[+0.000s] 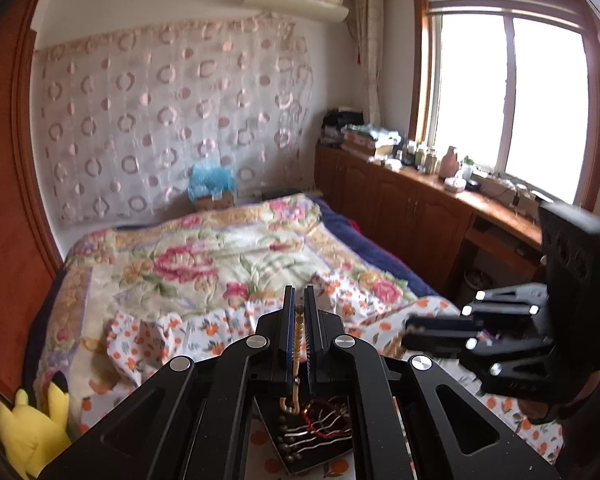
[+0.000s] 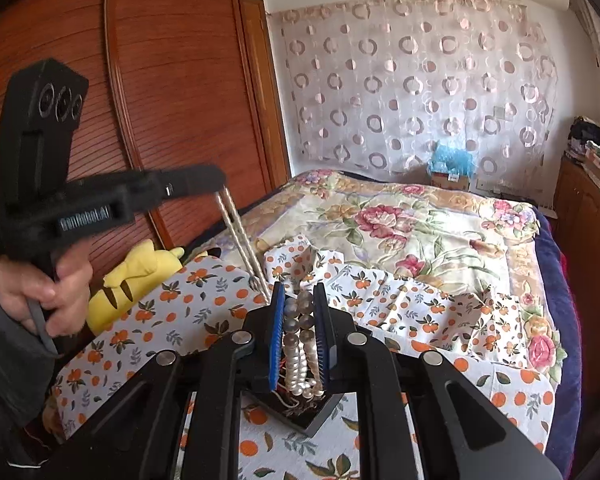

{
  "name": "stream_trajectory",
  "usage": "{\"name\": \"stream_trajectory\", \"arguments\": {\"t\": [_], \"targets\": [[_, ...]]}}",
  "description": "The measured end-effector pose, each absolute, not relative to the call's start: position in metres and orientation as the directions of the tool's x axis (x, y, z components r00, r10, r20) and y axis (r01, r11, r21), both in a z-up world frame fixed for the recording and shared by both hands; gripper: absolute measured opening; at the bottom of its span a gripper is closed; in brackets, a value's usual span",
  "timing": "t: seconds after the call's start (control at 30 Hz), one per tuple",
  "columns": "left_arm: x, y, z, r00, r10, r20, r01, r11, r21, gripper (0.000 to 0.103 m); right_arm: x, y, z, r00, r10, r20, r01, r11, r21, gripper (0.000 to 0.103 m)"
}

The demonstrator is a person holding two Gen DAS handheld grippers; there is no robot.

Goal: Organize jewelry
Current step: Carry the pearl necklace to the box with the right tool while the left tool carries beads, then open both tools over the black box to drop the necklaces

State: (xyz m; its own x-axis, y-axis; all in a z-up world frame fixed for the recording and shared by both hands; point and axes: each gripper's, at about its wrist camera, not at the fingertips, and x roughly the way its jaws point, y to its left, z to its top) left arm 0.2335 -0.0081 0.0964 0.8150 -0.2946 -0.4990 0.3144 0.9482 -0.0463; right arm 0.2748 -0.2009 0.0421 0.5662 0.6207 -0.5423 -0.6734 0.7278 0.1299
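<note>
My left gripper (image 1: pixel 299 294) is shut on a thin strand of tan beads (image 1: pixel 297 336) that runs back between its blue pads. Seen from the right wrist, that left gripper (image 2: pixel 216 178) is lifted at the left, and the pale strand (image 2: pixel 240 240) hangs from it in a doubled line. My right gripper (image 2: pixel 299 288) is shut on a bundle of white pearl strands (image 2: pixel 300 360) topped by larger grey beads (image 2: pixel 296 312). A black jewelry box (image 2: pixel 316 416) with more pieces lies under both grippers on the orange-print cloth. In the left wrist view it (image 1: pixel 300 452) shows brown beads and wires.
An orange-print cloth (image 2: pixel 204 296) covers the near end of a bed with a floral quilt (image 1: pixel 204 256). A yellow plush toy (image 2: pixel 140 276) lies at the left beside a wooden wardrobe (image 2: pixel 160 92). A person's hand (image 2: pixel 44 284) grips the left tool. A wooden cabinet (image 1: pixel 420 208) with bottles stands under the window.
</note>
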Motion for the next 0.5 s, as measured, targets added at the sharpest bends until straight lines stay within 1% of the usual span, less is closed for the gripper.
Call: {"name": "stream_trajectory", "arguments": {"t": [0.13,0.23,0.37,0.5], "targets": [[0.247,-0.002,0.051,0.767,-0.294,-0.570,0.301,0.950,-0.085,0.004,0.290,-0.192,0.026,0.558,0.609,-0.564,-0.664,0.735,0.137,0.016],[0.251,0.001,0.022,0.741,-0.294,-0.604,0.291,0.951,-0.106,0.004,0.301,-0.187,0.010,0.543,0.604,-0.584,-0.660,0.737,0.148,0.016],[0.255,0.003,-0.002,0.717,-0.303,-0.627,0.281,0.950,-0.137,0.004,0.312,-0.179,-0.006,0.528,0.597,-0.604,-0.656,0.739,0.156,0.016],[0.253,-0.002,-0.014,0.714,-0.292,-0.636,0.282,0.952,-0.121,0.004,0.318,-0.173,-0.017,0.524,0.592,-0.613,-0.654,0.740,0.156,0.016]]}}
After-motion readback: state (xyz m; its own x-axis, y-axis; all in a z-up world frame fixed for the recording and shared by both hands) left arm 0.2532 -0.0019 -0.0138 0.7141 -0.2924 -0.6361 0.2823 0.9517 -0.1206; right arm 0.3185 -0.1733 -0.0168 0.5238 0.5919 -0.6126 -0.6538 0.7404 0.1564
